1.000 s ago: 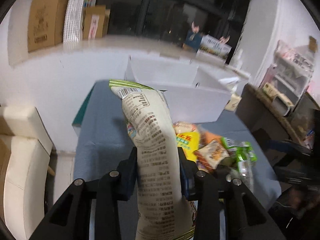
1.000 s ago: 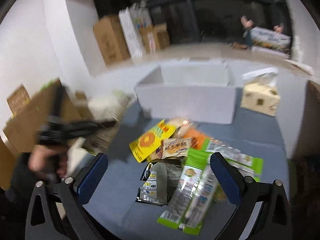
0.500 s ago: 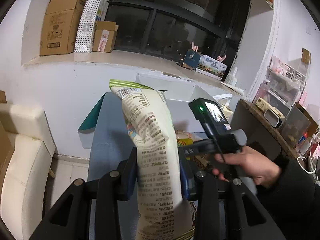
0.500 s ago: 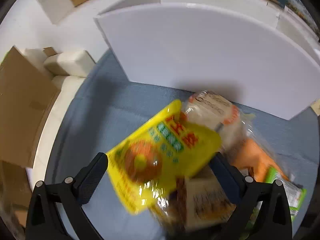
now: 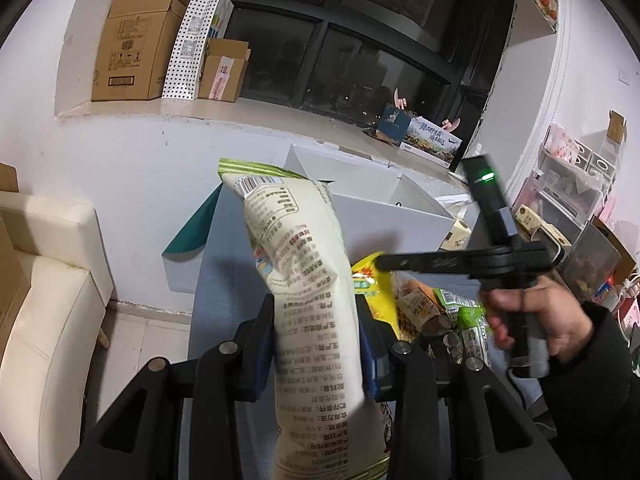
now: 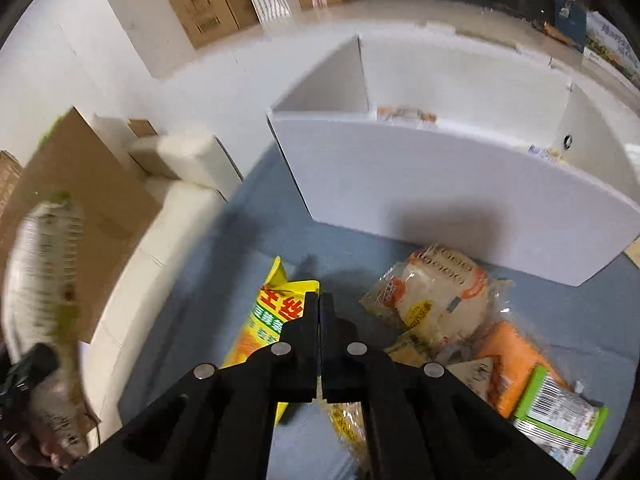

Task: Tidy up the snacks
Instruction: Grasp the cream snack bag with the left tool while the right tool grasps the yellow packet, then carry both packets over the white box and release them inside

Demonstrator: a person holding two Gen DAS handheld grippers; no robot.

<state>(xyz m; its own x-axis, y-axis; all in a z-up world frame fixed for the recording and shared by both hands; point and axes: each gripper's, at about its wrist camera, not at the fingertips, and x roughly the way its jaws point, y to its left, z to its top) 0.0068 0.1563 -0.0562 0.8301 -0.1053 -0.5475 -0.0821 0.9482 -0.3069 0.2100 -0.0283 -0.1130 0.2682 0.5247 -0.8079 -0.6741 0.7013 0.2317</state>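
Note:
My left gripper [image 5: 318, 320] is shut on a tall cream snack bag [image 5: 304, 280] with a green top edge, held upright above the blue table. That bag also shows blurred at the left of the right wrist view [image 6: 44, 280]. My right gripper [image 6: 320, 300] is shut on the edge of a yellow snack bag [image 6: 264, 328], just above the table in front of the white box [image 6: 460, 184]. In the left wrist view the right gripper [image 5: 384, 261] reaches over the yellow bag [image 5: 372, 284].
A pile of snacks lies on the blue table [image 6: 248, 232]: a clear bag of round crackers [image 6: 436, 296], an orange pack [image 6: 520, 364], green packs [image 6: 560, 412]. The white box holds a few items. A cream sofa [image 5: 48, 312] stands left. Cardboard boxes [image 5: 136, 40] sit on the window ledge.
My right gripper has closed from wide open onto the yellow bag's edge. My left gripper has kept the cream bag and drawn back a little from the box.

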